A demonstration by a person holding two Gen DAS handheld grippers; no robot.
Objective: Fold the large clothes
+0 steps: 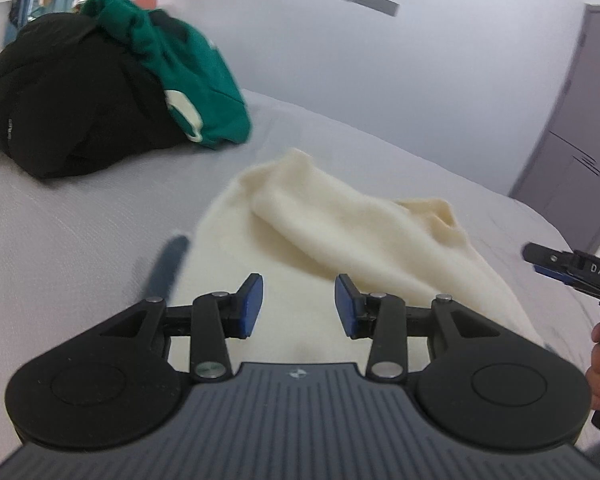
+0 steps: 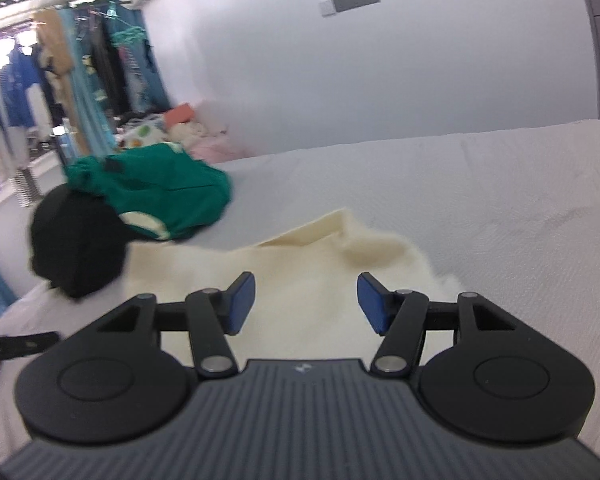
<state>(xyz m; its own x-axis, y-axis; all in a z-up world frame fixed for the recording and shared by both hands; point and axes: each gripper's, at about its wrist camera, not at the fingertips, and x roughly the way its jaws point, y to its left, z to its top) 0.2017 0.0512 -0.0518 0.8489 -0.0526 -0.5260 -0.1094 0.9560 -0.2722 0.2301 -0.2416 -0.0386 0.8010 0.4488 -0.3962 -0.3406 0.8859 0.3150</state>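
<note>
Your bed (image 1: pixel 80 220) fills both views under a pale grey cover, near edge cut off by the gripper bodies. The cream garment (image 1: pixel 340 240) lies on it straight ahead of you; its near end is hidden under both grippers, so you can't see its full outline. In the left wrist view its long axis runs from low centre up and away, a rolled fold lying slantwise across it, and an opening, collar or cuff, can't tell which, at the far right. The right wrist view is motion-blurred, and the far corner of the cream garment (image 2: pixel 300 264) is smeared. Beyond it to the left, the black clothing heap (image 1: pixel 68 108) carries a green garment (image 1: pixel 188 76) draped on top; both are bunched, shapes unreadable. Your left gripper (image 1: pixel 299 306) hovers over the cream fabric, jaws well apart, nothing between them. Your right gripper (image 2: pixel 306 304) does the same, spread slightly wider, also empty.
</note>
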